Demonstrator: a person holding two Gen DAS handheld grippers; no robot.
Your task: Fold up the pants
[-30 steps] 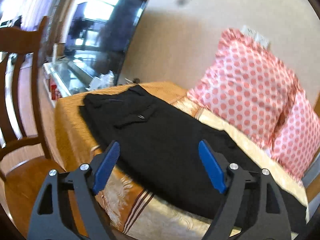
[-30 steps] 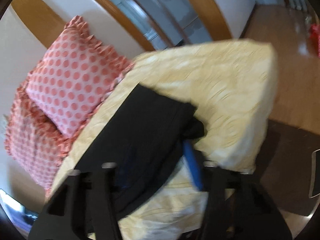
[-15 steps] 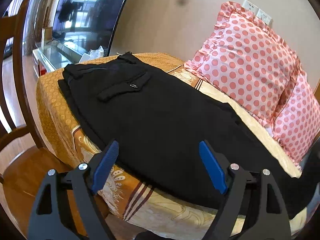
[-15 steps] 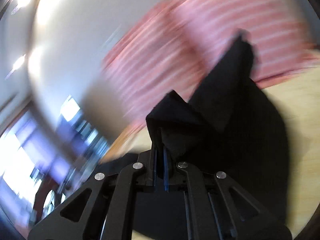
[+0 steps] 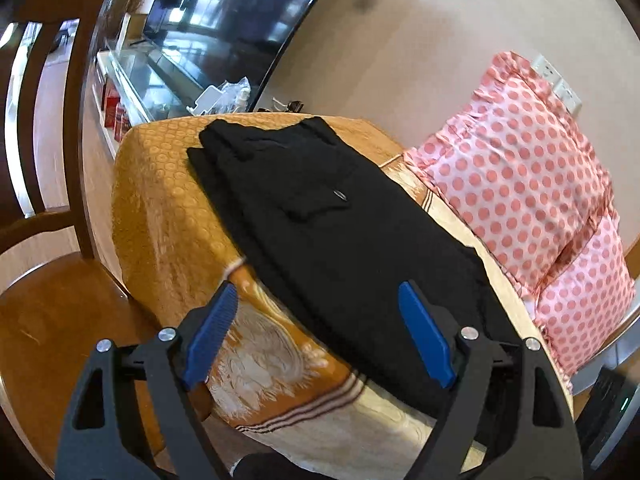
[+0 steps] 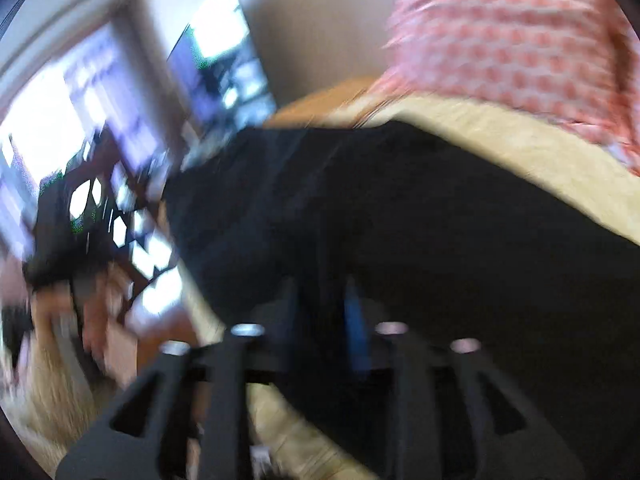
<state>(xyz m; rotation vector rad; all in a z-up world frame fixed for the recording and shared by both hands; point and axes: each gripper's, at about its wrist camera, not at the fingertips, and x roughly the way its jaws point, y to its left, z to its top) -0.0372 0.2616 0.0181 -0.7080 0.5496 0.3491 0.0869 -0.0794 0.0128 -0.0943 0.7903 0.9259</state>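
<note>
Black pants (image 5: pixel 340 232) lie lengthwise on the yellow-covered seat (image 5: pixel 160 200), waistband and back pocket at the far end. My left gripper (image 5: pixel 320 332) is open and empty, hovering above the near edge of the pants. The right wrist view is blurred by motion: the pants (image 6: pixel 400 220) fill its middle. My right gripper (image 6: pixel 324 300) has its jaws slightly apart over the black cloth; whether cloth is between them does not show.
Two pink polka-dot pillows (image 5: pixel 520 168) lean on the wall to the right of the pants. A wooden chair (image 5: pixel 44 160) stands left. A TV (image 5: pixel 240 12) and a glass stand (image 5: pixel 152 76) are behind.
The left gripper pulled back and up a little from the pants. The right gripper, shut on a pants end half a second ago, swung toward the waistband and its jaws now show a gap.
</note>
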